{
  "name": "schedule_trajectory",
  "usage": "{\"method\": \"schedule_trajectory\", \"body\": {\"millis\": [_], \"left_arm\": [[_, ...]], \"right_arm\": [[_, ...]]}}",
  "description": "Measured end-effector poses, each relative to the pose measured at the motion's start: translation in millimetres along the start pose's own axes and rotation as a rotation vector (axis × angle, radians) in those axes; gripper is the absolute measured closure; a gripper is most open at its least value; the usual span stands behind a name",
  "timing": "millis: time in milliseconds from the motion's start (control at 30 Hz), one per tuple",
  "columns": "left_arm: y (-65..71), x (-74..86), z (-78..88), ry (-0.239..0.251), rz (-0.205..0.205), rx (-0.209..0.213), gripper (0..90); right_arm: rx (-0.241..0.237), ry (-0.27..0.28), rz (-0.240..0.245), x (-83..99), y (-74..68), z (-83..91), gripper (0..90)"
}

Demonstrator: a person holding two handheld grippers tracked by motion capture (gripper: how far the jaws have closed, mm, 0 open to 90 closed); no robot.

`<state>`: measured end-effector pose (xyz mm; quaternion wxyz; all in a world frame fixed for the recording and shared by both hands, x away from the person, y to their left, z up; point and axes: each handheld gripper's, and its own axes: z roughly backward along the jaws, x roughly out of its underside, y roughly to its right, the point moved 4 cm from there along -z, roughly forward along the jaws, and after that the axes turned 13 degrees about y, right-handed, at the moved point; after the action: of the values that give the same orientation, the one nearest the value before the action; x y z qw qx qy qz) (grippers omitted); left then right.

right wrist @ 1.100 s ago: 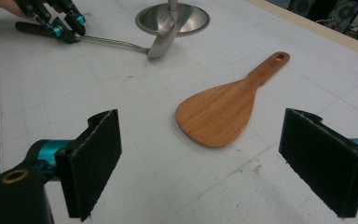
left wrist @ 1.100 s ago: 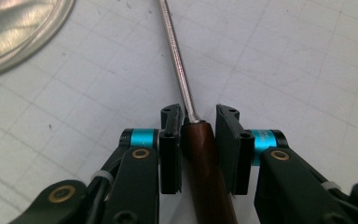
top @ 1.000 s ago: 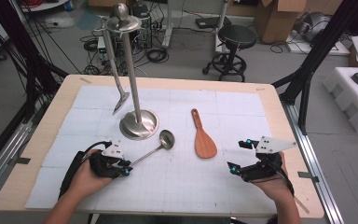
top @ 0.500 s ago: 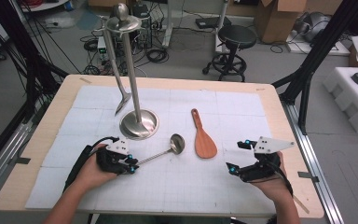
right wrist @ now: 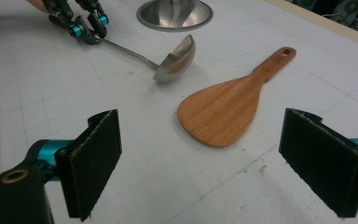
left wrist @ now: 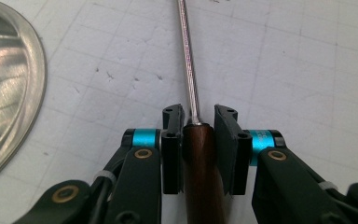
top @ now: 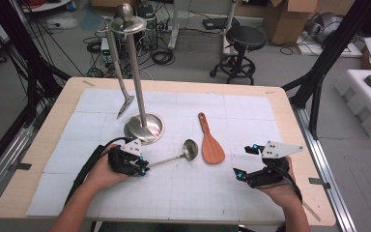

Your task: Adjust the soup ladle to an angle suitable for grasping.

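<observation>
- High view: the left gripper [top: 142,169] grasps the ladle [top: 174,155] by its handle; the bowl lies near the stand's round base [top: 144,128], left of the wooden spatula [top: 210,145]. The right gripper [top: 244,162] hovers at the near right.
- Left gripper view: the jaws are clenched on the ladle's brown handle [left wrist: 203,163].
- Right gripper view: the jaws stand wide apart, released, with the spatula [right wrist: 228,105] lying beyond them.

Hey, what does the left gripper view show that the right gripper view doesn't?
Left gripper view alone: the ladle's brown wooden grip clamped between the left hand-held gripper jaws. Right gripper view alone: the ladle's bowl, the wooden rice paddle, and the right hand-held gripper with jaws wide apart and nothing between them. Both share the ladle's metal shaft, the steel stand base and the white gridded mat.
</observation>
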<state>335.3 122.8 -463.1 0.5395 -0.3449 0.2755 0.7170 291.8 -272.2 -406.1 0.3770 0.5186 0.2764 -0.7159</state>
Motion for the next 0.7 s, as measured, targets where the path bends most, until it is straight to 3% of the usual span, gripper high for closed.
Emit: {"method": "schedule_trajectory", "body": {"millis": [333, 400, 467, 700], "left_arm": [[-6.2, -6.4, -6.9, -0.012, 0.013, 0.007, 72.8], [-6.9, -7.3, -5.9, -0.003, 0.019, -0.018, 67.9], [-7.2, -9.1, -3.1, 0.023, 0.044, -0.043, 56.4], [-6.0, -21.3, 30.3, 0.157, 0.085, -0.113, 40.4]], "right_arm": [[-0.001, -0.005, -0.001, 0.8, -1.2, 0.1, 11.8], [-0.001, -0.005, -0.001, 1.0, -1.1, 0.2, 11.8], [-0.002, -0.005, -0.002, 1.2, -1.0, 0.2, 11.8], [0.001, 0.007, 0.003, 0.1, -0.3, 2.1, 11.8]]}}
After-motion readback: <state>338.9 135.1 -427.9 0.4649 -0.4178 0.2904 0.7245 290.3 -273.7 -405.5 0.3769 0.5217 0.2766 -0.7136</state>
